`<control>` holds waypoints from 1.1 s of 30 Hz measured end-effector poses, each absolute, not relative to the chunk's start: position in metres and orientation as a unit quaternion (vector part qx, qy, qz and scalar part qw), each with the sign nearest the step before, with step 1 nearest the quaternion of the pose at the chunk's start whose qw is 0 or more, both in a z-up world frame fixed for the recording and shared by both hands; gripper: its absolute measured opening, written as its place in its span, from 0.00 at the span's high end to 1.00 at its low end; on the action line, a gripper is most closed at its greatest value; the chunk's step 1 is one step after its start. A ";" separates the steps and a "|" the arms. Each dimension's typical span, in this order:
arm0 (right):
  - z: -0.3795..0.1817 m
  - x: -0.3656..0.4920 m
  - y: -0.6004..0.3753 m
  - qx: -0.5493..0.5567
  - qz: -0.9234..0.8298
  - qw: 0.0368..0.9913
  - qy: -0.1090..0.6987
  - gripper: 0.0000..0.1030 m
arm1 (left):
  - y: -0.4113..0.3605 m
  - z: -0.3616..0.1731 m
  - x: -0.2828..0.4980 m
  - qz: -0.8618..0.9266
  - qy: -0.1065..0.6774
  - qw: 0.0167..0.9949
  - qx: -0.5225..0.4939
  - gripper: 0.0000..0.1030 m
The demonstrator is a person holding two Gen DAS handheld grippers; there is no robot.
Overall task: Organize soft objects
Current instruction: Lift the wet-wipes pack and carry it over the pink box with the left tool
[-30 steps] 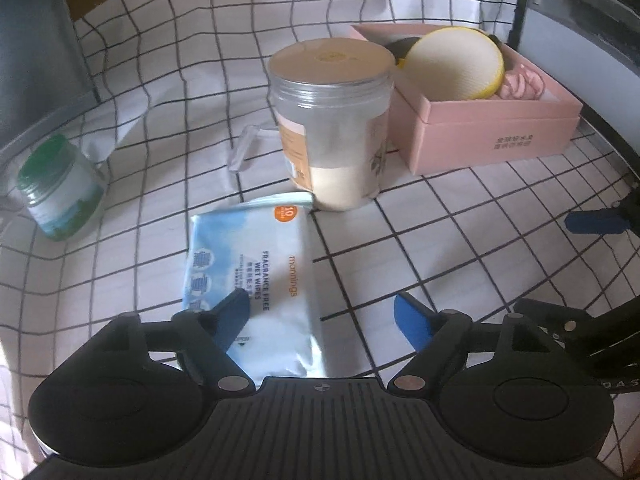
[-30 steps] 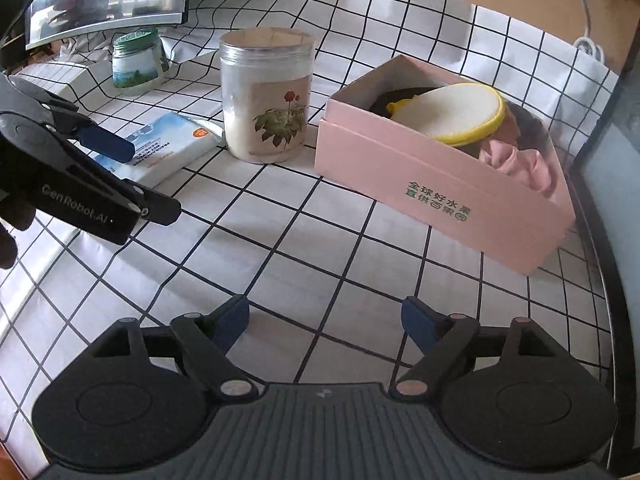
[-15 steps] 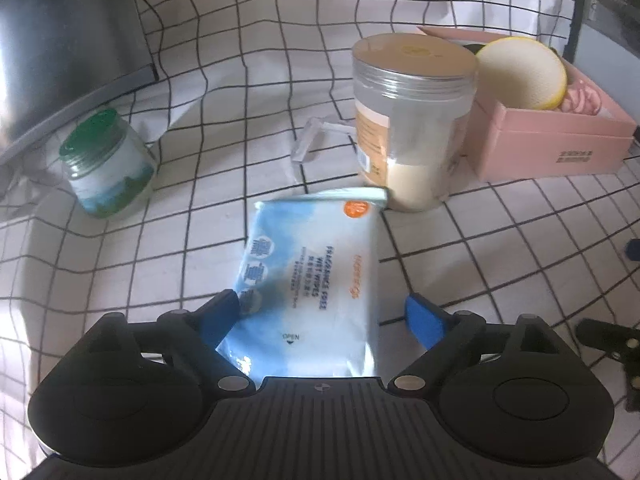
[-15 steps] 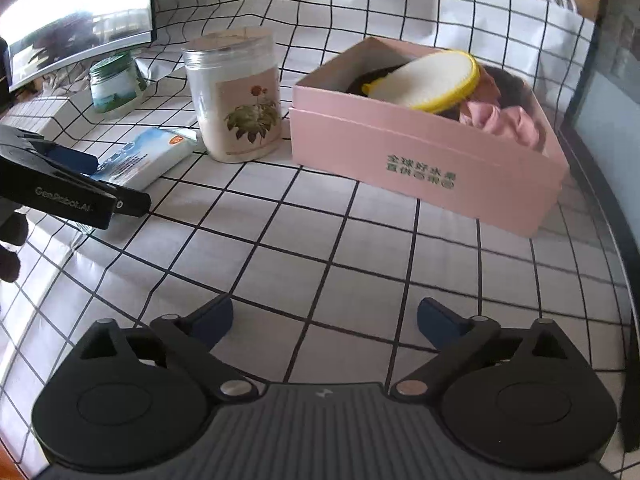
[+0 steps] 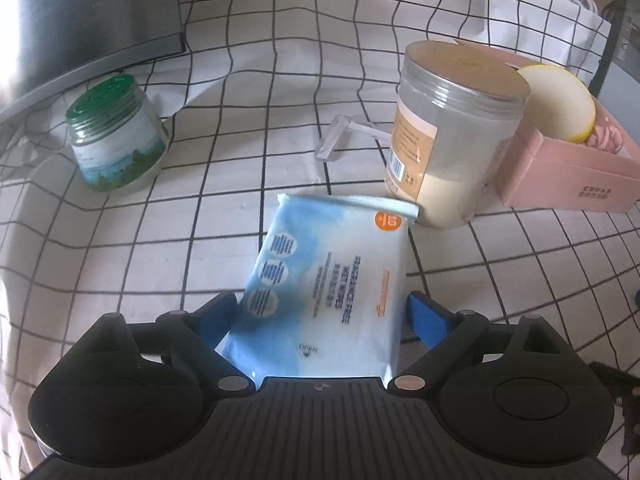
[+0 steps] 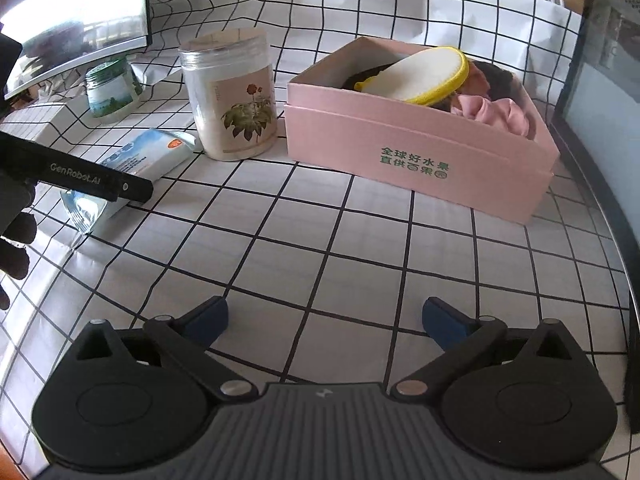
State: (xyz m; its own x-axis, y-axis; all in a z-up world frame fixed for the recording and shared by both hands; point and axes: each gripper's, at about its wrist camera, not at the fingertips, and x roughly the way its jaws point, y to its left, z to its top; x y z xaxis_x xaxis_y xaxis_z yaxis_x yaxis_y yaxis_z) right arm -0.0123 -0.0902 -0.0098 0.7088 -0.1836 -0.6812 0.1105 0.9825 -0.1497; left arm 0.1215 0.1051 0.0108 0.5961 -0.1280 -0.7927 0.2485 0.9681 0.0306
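Observation:
A soft blue-and-white wet-wipes pack (image 5: 332, 280) lies flat on the checked cloth, its near end between the blue pads of my left gripper (image 5: 322, 318). The jaws stand wide open; a gap shows beside the right pad. In the right wrist view the same pack (image 6: 136, 160) lies under a black left-gripper finger (image 6: 132, 188). My right gripper (image 6: 324, 320) is open over bare cloth with nothing between its fingers. A pink box (image 6: 416, 160) holds a yellow-rimmed round pad (image 6: 424, 74), pink fabric (image 6: 496, 114) and dark items.
A tall clear jar (image 5: 448, 136) with a tan lid stands just beyond the pack, next to the pink box (image 5: 568, 176). A green-lidded jar (image 5: 116, 140) stands at left, a clear plastic razor (image 5: 340, 136) lies behind. A monitor (image 5: 80, 20) borders the back left.
My left gripper shifted over the wipes pack, which now lies between its pads. Both grippers' jaws opened wider, and both views rolled slightly.

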 end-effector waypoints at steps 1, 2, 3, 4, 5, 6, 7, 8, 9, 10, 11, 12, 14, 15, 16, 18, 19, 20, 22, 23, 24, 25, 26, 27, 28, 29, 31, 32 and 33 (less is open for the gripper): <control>-0.010 -0.012 -0.090 -0.048 -0.083 0.922 0.374 0.00 | 0.104 0.011 0.123 -0.105 0.436 0.891 0.069 0.07; -0.010 -0.012 -0.089 -0.045 -0.088 0.922 0.375 0.00 | 0.104 0.011 0.124 -0.105 0.436 0.891 0.069 0.07; -0.010 -0.012 -0.089 -0.044 -0.090 0.921 0.376 0.00 | 0.104 0.011 0.127 -0.106 0.437 0.891 0.070 0.07; -0.010 -0.012 -0.089 -0.044 -0.090 0.921 0.376 0.00 | 0.103 0.012 0.128 -0.106 0.438 0.890 0.070 0.07; -0.010 -0.012 -0.089 -0.044 -0.089 0.921 0.376 0.00 | 0.104 0.011 0.130 -0.108 0.438 0.890 0.069 0.07; -0.010 -0.012 -0.089 -0.045 -0.089 0.921 0.377 0.00 | 0.104 0.011 0.130 -0.108 0.439 0.889 0.069 0.07; -0.010 -0.012 -0.090 -0.046 -0.087 0.921 0.378 0.00 | 0.104 0.011 0.130 -0.109 0.439 0.889 0.069 0.07; -0.009 -0.012 -0.090 -0.047 -0.084 0.920 0.381 0.00 | 0.105 0.011 0.131 -0.110 0.440 0.889 0.069 0.07; -0.009 -0.011 -0.092 -0.050 -0.079 0.919 0.384 0.00 | 0.105 0.011 0.131 -0.111 0.441 0.888 0.067 0.07; -0.008 -0.011 -0.093 -0.055 -0.071 0.918 0.387 0.00 | 0.106 0.011 0.132 -0.111 0.442 0.887 0.066 0.07; -0.008 -0.010 -0.094 -0.060 -0.062 0.917 0.390 0.00 | 0.106 0.012 0.132 -0.111 0.444 0.887 0.066 0.07; -0.007 -0.008 -0.095 -0.063 -0.056 0.915 0.393 0.00 | 0.106 0.012 0.131 -0.110 0.444 0.887 0.066 0.07; -0.005 -0.005 -0.095 -0.066 -0.051 0.911 0.404 0.00 | 0.107 0.012 0.130 -0.113 0.444 0.886 0.068 0.07; -0.003 -0.003 -0.094 -0.067 -0.050 0.908 0.410 0.00 | 0.108 0.012 0.129 -0.117 0.443 0.886 0.071 0.07; 0.000 -0.002 -0.093 -0.069 -0.050 0.907 0.412 0.03 | 0.108 0.012 0.128 -0.120 0.440 0.887 0.073 0.08; 0.013 0.001 -0.087 -0.079 -0.045 0.911 0.402 0.05 | 0.113 0.014 0.122 -0.124 0.427 0.893 0.072 0.17; 0.024 0.003 -0.083 -0.085 -0.039 0.915 0.392 0.05 | 0.115 0.015 0.119 -0.127 0.423 0.894 0.069 0.18; 0.036 0.005 -0.077 -0.095 -0.034 0.920 0.379 0.05 | 0.119 0.015 0.116 -0.128 0.422 0.895 0.064 0.18; 0.068 0.014 -0.063 -0.117 -0.020 0.928 0.353 0.05 | 0.125 0.016 0.111 -0.123 0.420 0.897 0.054 0.19; 0.087 0.022 -0.054 -0.128 -0.011 0.932 0.340 0.05 | 0.130 0.017 0.109 -0.121 0.420 0.898 0.046 0.19; 0.105 0.031 -0.046 -0.137 -0.002 0.933 0.331 0.05 | 0.137 0.019 0.107 -0.123 0.421 0.898 0.033 0.20; 0.121 0.041 -0.039 -0.145 0.007 0.934 0.327 0.05 | 0.145 0.022 0.103 -0.126 0.421 0.898 0.016 0.20; 0.138 0.054 -0.031 -0.152 0.019 0.933 0.327 0.05 | 0.152 0.025 0.100 -0.129 0.419 0.899 0.002 0.20; 0.155 0.072 -0.022 -0.157 0.029 0.929 0.333 0.05 | 0.159 0.030 0.097 -0.129 0.417 0.900 -0.008 0.20; 0.168 0.091 -0.014 -0.157 0.039 0.923 0.348 0.05 | 0.167 0.035 0.095 -0.128 0.412 0.902 -0.018 0.20; 0.180 0.117 -0.006 -0.149 0.054 0.913 0.376 0.04 | 0.176 0.040 0.093 -0.126 0.407 0.905 -0.024 0.20; 0.186 0.167 0.005 -0.124 0.078 0.885 0.442 0.04 | 0.191 0.049 0.090 -0.115 0.394 0.911 -0.036 0.20; 0.182 0.198 0.009 -0.106 0.090 0.862 0.488 0.04 | 0.202 0.054 0.089 -0.105 0.387 0.915 -0.044 0.20; 0.176 0.222 0.011 -0.096 0.099 0.842 0.522 0.04 | 0.211 0.058 0.088 -0.096 0.382 0.918 -0.052 0.20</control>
